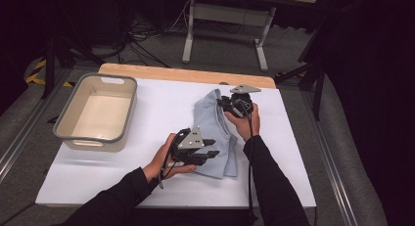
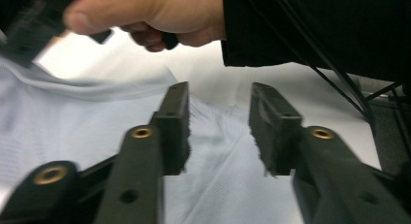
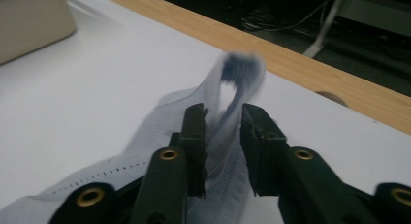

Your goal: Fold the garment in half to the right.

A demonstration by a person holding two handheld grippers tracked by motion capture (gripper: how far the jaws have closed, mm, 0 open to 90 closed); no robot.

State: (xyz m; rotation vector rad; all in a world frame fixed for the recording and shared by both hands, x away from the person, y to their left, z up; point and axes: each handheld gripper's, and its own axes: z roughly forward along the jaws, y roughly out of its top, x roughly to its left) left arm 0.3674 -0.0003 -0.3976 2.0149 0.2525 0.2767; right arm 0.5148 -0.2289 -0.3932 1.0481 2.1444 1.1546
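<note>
**Pale blue cloth may snag as both grippers let go**

The folded shirt [image 1: 215,135] lies mid-tabletop [image 1: 147,103]. The left gripper [image 1: 211,148] has its jaws spread over it. In the right gripper [image 3: 223,146], parted jaws straddle a raised fold, which could catch and drag. The bin [image 1: 95,113] sits well left; open room all around.

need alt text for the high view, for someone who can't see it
A person's two hands each hold a black gripper over a folded light blue garment on a white table: the left gripper at its near edge, the right gripper at its far end. A grey-rimmed beige bin sits at the left.
</note>
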